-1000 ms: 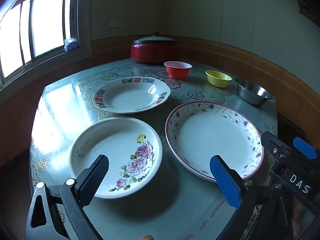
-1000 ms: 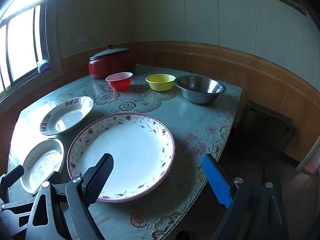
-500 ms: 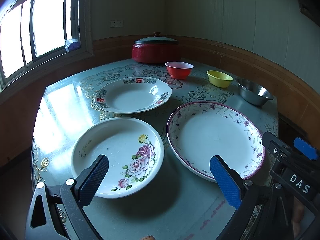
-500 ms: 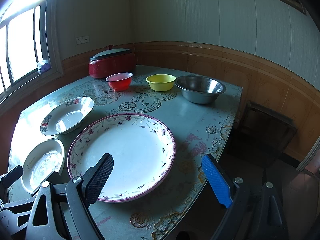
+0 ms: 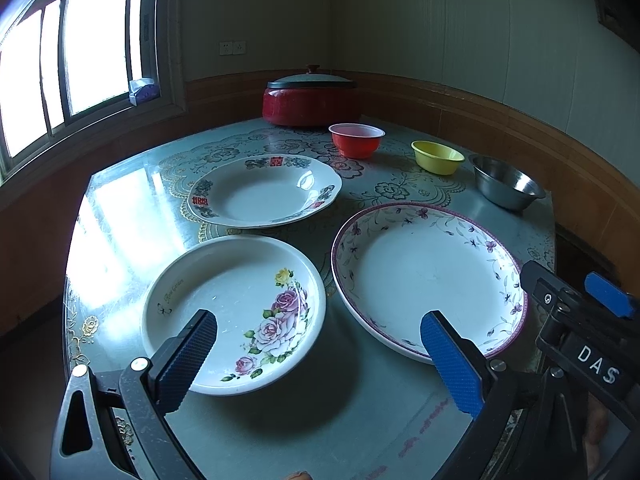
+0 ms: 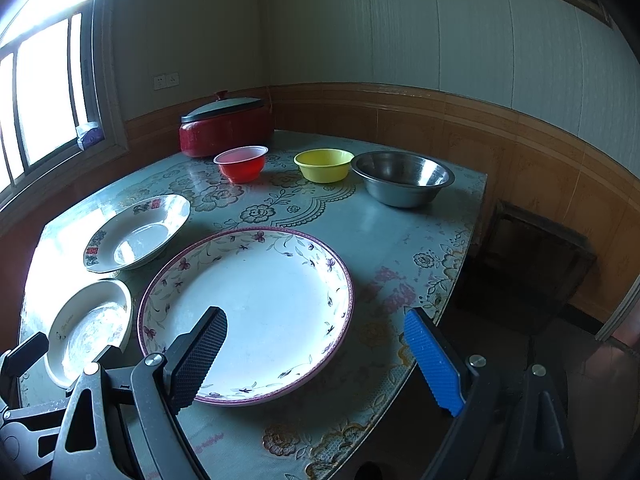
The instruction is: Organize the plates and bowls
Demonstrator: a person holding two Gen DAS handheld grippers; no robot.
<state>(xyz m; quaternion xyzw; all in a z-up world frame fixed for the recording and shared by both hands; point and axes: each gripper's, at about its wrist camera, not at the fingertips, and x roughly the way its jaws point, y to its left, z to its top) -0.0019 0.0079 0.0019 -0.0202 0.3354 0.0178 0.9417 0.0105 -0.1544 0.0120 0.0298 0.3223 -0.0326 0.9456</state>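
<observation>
Three plates lie on the table. A rose-printed plate (image 5: 236,312) is nearest my left gripper (image 5: 320,344), which is open and empty above the table's near edge. A large purple-rimmed plate (image 5: 428,276) lies to its right and also shows in the right wrist view (image 6: 256,304). A deep plate with red characters (image 5: 264,192) lies behind. A red bowl (image 5: 356,140), a yellow bowl (image 5: 437,157) and a steel bowl (image 5: 506,186) line the far side. My right gripper (image 6: 316,344) is open and empty over the large plate's near rim.
A red lidded pot (image 5: 311,98) stands at the table's back by the wall. A window (image 5: 68,60) is at the left. The table's right edge (image 6: 460,264) drops to a dark wooden stool (image 6: 532,264) on the floor.
Both grippers stay open and almost still. The left wrist view has shifted very slightly, so the dishes sit a touch further right.
</observation>
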